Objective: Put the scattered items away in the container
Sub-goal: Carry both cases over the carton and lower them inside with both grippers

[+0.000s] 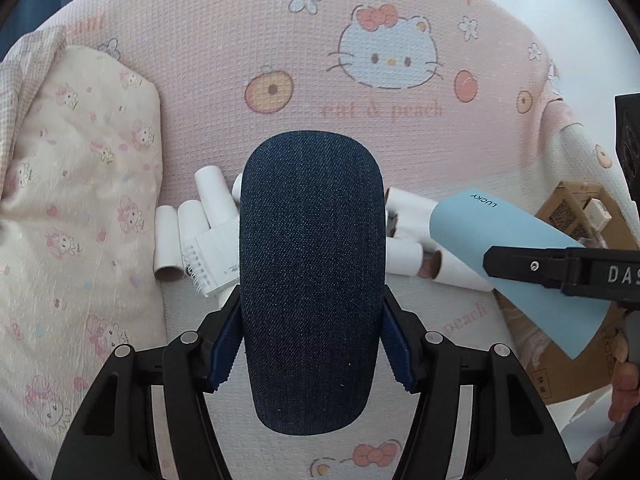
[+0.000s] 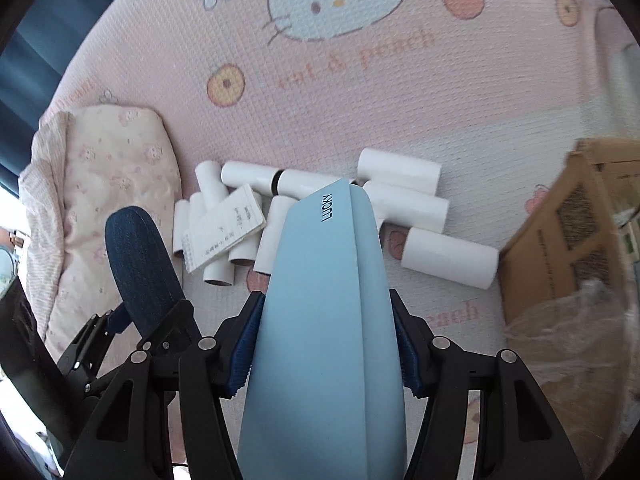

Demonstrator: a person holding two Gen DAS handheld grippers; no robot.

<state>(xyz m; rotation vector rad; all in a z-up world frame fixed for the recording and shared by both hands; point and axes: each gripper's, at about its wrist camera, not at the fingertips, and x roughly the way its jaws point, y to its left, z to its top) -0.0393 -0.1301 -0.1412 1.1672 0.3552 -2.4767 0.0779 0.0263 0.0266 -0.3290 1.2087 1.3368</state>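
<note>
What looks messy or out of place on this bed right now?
White paper rolls lie scattered at all angles on the pink sheet, and a small spiral notepad rests tilted on top of several. The cardboard box stands beside them. Each gripper holds a case: denim left, light blue right.

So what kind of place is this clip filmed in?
Most likely a bedroom, on a bed: a pink cartoon-cat sheet covers the surface, a folded printed quilt lies at one side, and blue curtains hang behind. A cardboard box sits alongside.
</note>
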